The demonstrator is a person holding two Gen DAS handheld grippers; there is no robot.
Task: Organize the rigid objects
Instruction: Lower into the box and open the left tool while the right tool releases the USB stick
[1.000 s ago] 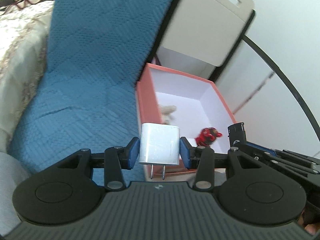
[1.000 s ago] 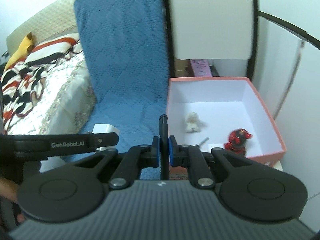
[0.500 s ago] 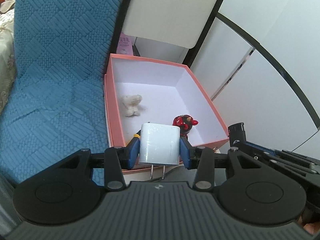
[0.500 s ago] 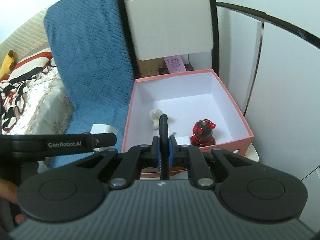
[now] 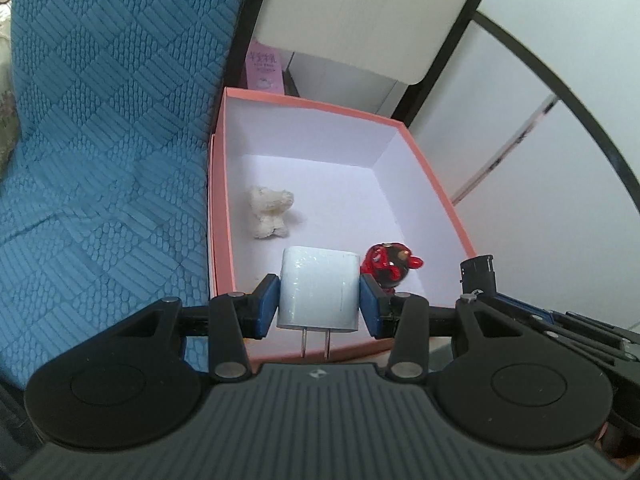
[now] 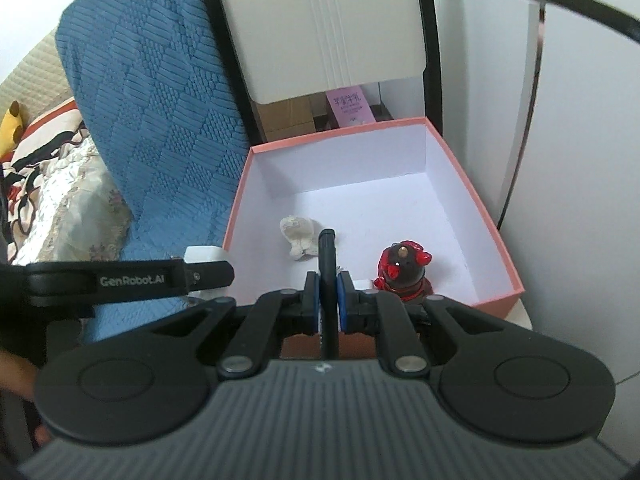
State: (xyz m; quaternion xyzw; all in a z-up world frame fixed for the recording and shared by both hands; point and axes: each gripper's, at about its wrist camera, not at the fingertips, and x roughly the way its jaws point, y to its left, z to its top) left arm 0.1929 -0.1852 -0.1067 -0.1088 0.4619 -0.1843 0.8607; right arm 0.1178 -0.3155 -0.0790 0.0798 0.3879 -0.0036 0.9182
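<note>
- The white charger plug [image 5: 318, 289] sits squarely between the two blue pads of the left tongs [image 5: 319, 300], clamped on both flat sides, its two metal prongs pointing back toward the camera.
- Held this way, the plug hangs over the near edge of the pink box [image 5: 440, 196], above the box's white floor at the near end.
- The right tongs [image 6: 328, 304] are closed on a thin black stick-like object [image 6: 327, 264] that stands upright between the pads, its tip rising above them; what it is cannot be told.
- In the right wrist view that black object hovers over the near rim of the pink box [image 6: 476, 200], and the left tongs' arm reaches in just beside the box's near left corner, with a sliver of the white plug [image 6: 204, 254] showing behind it.
- Inside the box, a small cream plush toy [image 5: 270, 216] lies near the left wall.
- A red and black figurine [image 6: 404, 270] stands upright near the box's near wall, toward the right side.
- A blue quilted cover [image 5: 100, 140] lies against the box's left side.
- A pink carton [image 6: 350, 108] stands beyond the box's far wall.
</note>
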